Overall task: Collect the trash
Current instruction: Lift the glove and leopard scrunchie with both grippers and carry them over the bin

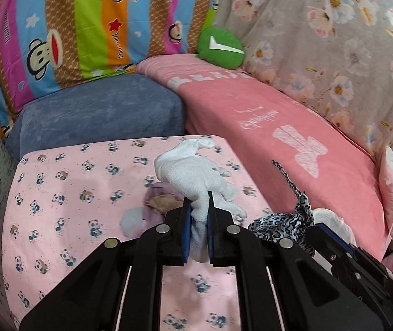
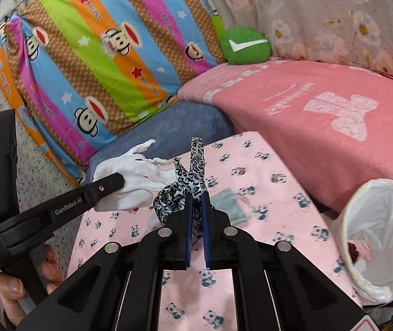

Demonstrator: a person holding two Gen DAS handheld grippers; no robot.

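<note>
The left gripper is clamped on a white knitted cotton glove, which is gripped at its cuff between the blue pads and is held above a pink panda-print cloth. The right gripper is clamped on a black-and-white leopard-print fabric ribbon, whose loose ends stand up past the fingertips. In the right wrist view the two grippers are seen close together, with the glove just left of the ribbon.

Beneath the glove, a small crumpled brownish scrap and a pale purple piece are seen lying on the panda cloth. To the right of that cloth, a white bin lined with a thin plastic bag is seen tipped toward the camera, with something dark red inside it.

Beyond are a blue-grey cushion, a pink towel with white lettering, a round green cushion with a white tick and a striped monkey-print pillow.
</note>
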